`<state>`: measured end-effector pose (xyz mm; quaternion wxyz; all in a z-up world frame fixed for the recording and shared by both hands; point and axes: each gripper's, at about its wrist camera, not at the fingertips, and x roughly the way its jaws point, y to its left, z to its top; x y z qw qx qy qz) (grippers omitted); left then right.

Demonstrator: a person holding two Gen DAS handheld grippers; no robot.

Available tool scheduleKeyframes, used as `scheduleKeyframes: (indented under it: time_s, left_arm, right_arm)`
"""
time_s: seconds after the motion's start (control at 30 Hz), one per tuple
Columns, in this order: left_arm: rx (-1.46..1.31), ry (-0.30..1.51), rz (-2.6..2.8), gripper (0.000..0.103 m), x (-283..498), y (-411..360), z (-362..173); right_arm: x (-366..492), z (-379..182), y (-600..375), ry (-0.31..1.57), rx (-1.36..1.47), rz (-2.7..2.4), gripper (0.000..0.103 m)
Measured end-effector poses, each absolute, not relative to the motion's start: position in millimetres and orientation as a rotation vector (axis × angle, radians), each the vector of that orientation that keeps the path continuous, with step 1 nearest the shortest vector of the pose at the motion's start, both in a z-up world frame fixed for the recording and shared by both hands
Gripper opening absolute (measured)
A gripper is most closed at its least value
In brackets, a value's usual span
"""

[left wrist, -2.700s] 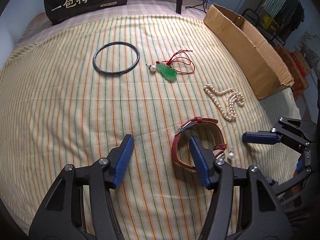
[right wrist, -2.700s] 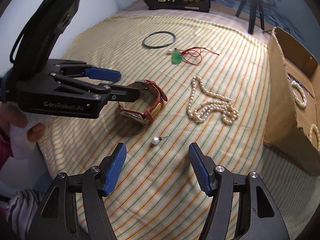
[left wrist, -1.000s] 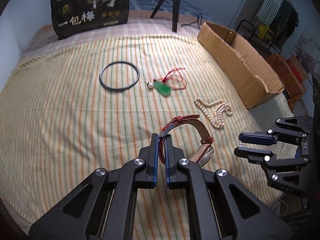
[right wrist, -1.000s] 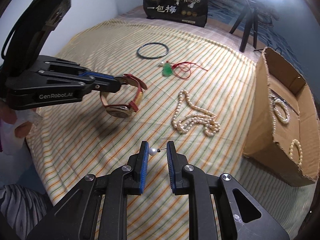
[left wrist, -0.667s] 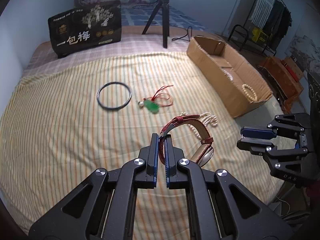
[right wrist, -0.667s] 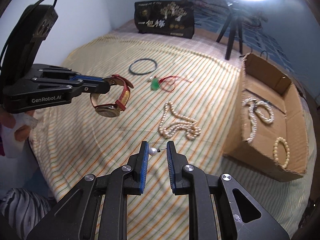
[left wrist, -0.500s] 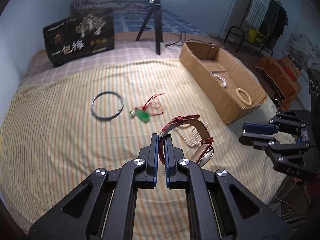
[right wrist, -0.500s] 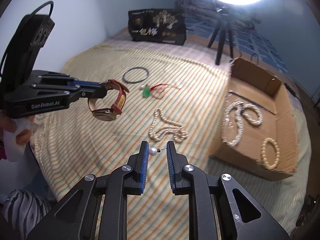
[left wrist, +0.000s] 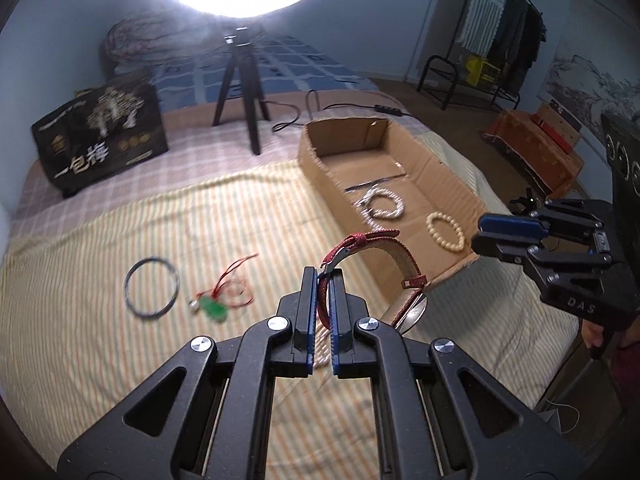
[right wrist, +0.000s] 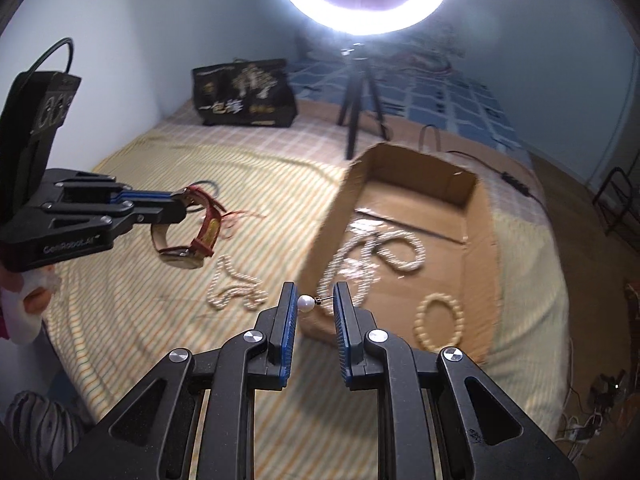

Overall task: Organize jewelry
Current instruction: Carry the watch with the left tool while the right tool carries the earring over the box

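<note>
My left gripper (left wrist: 323, 284) is shut on the strap of a red-strapped watch (left wrist: 404, 272) and holds it in the air above the striped cloth; the watch also shows in the right wrist view (right wrist: 200, 236). My right gripper (right wrist: 314, 300) is shut on a pearl earring (right wrist: 306, 303) and holds it just in front of the near wall of the open cardboard box (right wrist: 324, 216). The box holds pearl necklaces (right wrist: 384, 252) and a bead bracelet (right wrist: 438, 320). On the cloth lie a pearl necklace (right wrist: 236, 288), a dark bangle (left wrist: 150, 288) and a green pendant on red cord (left wrist: 214, 306).
The striped cloth (left wrist: 100, 340) covers a bed. A ring light on a tripod (left wrist: 244, 96) and a black printed bag (left wrist: 104, 140) stand at the far end. The bed edge drops off to the right past the box, towards a clothes rack (left wrist: 492, 40).
Both grippers have risen and moved towards the box with the watch and the earring still held. The box now fills more of both views.
</note>
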<state>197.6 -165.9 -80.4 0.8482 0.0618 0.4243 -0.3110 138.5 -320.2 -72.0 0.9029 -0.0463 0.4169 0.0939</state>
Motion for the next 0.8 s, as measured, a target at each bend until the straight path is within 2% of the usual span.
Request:
scheduleKeyframes:
  time_s: [0.8]
  left_arm:
    - [0.179,0.949,-0.741,0.003,218.6,-269.3,-117.6]
  right_arm:
    - [228.2,-88.3,-396.3,0.867,-0.035,0.081,0.016]
